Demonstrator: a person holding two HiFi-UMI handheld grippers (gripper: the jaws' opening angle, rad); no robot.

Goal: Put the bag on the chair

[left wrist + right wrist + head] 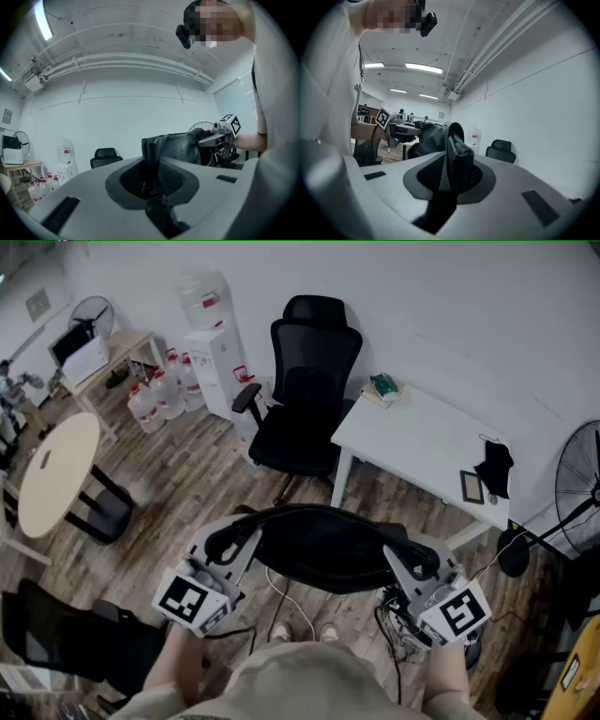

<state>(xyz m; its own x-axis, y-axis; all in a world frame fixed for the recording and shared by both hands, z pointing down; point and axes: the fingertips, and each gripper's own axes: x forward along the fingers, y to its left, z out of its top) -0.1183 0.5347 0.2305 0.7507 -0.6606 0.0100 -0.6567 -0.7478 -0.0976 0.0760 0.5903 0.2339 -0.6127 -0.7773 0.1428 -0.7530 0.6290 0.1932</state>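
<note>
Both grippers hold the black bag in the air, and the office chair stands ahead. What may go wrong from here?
1. The left gripper and the right gripper each pinch only a thin fold at one end of the bag; a fold may slip, dropping it.
2. The bag hangs wide between them and may catch an armrest of the chair.
3. A cable lies on the floor by the feet; a step forward may snag it.

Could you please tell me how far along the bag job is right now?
Done: the bag is off the floor, gripped at either end by the left gripper and right gripper. In hand: it hangs between them, short of the office chair. Left: carrying it over and setting it on the seat.
</note>
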